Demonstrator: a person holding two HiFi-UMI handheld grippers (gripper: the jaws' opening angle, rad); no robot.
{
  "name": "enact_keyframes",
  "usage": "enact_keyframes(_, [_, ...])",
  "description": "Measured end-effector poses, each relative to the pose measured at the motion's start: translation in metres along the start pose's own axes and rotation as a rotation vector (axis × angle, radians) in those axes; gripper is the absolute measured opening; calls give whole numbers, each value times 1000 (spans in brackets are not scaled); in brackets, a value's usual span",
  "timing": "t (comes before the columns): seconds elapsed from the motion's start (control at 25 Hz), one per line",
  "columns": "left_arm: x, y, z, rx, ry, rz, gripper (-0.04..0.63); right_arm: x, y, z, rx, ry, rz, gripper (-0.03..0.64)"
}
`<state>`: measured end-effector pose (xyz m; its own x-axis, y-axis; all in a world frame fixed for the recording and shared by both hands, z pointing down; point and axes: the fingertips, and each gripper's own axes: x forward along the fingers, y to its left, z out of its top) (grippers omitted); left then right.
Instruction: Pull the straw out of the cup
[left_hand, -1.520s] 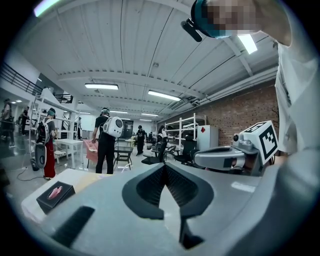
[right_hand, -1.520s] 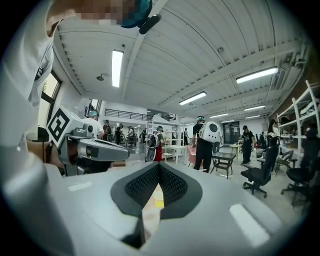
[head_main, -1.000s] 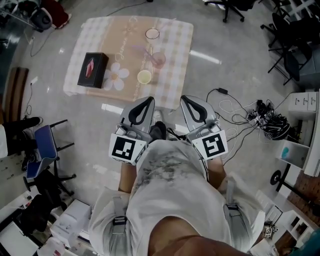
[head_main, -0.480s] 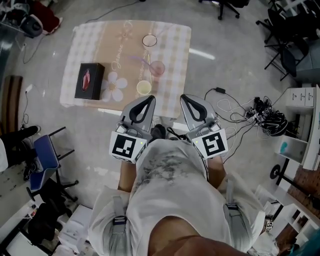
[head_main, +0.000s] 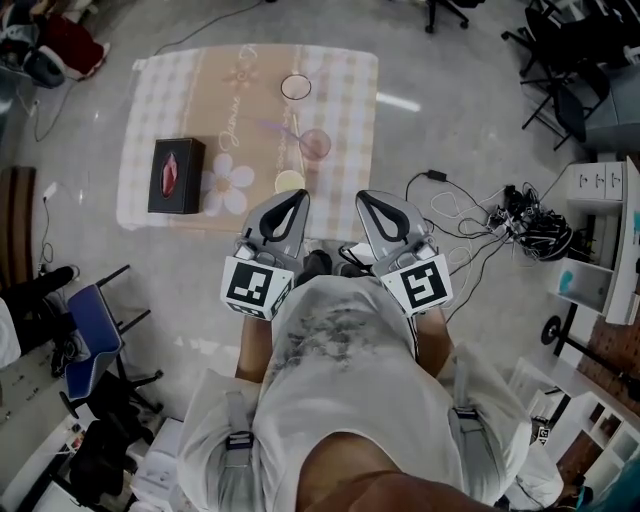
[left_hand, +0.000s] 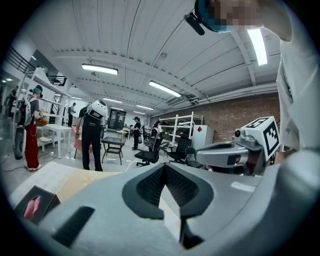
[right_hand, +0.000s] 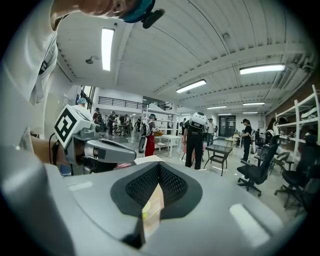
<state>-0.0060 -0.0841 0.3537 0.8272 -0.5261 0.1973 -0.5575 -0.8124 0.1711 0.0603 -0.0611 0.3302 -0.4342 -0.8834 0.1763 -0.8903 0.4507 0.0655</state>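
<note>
Entry: approach step, by judgement; the straw was not yet touched. The left gripper (head_main: 297, 194) and right gripper (head_main: 366, 196) were held side by side close to the person, each with its fingers pressed together on nothing. Ahead of both, between the 2 lines of the fingertips, stood the pink cup (head_main: 315, 144). The thin purple straw (head_main: 283, 130) seemed to lean out of it to the left. Next move, judged: reach forward and down, spread 1 pair of fingers round the straw and steady the cup with the other. Also present: a yellow cup (head_main: 289, 181) just beyond the left fingertips at the near edge of the table (head_main: 345, 110), likely in the way. A black box (head_main: 176, 176) and flower print (head_main: 226, 184) lay well left of the left fingers. 1 clear cup (head_main: 295, 87) stood farthest ahead. A cable tangle (head_main: 525, 228) lay on the floor, right of the right fingers.
</note>
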Motion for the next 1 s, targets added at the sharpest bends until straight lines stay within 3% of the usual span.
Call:
enact_keyframes(0.2, [2, 12, -7, -8, 15, -20, 7, 10, 3, -12, 40, 63, 9, 11])
enact_keyframes(0.64, [11, 34, -8, -39, 31, -2, 8, 41, -1, -15, 50, 77, 57, 11])
enact_keyframes(0.84, [20, 42, -10, -48, 15, 30, 6, 59, -10, -11, 35, -2, 89, 11])
enact_keyframes(1.0, [27, 47, -10, -64, 11, 69, 8, 70, -17, -14, 22, -1, 134, 12])
